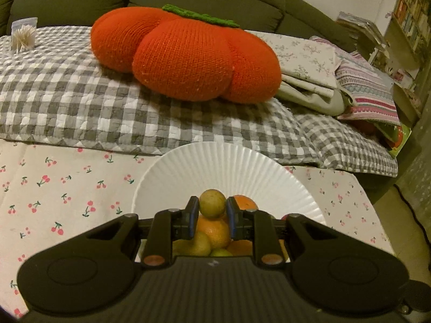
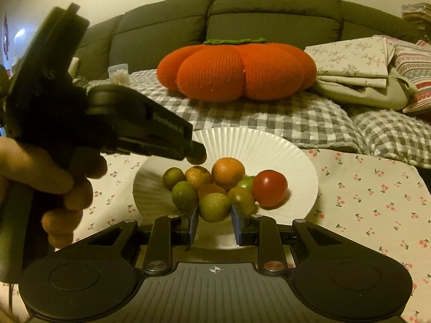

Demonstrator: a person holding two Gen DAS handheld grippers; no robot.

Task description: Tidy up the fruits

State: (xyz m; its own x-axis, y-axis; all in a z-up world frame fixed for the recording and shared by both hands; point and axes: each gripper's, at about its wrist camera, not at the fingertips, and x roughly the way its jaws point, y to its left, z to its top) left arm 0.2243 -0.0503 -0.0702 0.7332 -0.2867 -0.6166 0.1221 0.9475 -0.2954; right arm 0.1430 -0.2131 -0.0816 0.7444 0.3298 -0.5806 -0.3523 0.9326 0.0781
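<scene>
A: We have 2 fruits in hand. The left gripper [image 1: 212, 216] is clenched on a greenish fruit [image 1: 212, 203], pads touching both its sides, held above the pile so it can be set down on top without knocking the others.

B: And the right gripper [image 2: 215, 222]?

A: A yellow-green fruit [image 2: 214, 207] sits between its blue pads, at the plate's near edge. The pads look to touch it on both sides, so we judge it gripped, though the hold seems light.

B: Where is the rest?

A: Heaped on the white plate [image 2: 282, 145], left of its centre: small green ones toward the left rim, oranges [image 2: 228, 172] in the middle, a red tomato [image 2: 270, 187] toward the right rim. We think they are bunched so that they prop one another up and do not roll.

B: So our next move needs care.

A: Yes. Round fruit on a pile can slip, and the tomato sits at the heap's edge with bare plate beside it.

B: And around the plate?

A: It sits at the far edge of the cherry-print cloth [image 2: 377, 188]. Beyond that edge lies a checked quilt [image 2: 296, 118] carrying an orange pumpkin cushion [image 2: 237, 72]. In the right view, our left hand [image 2: 40, 177] grips its tool's handle over the cloth's left edge.
</scene>
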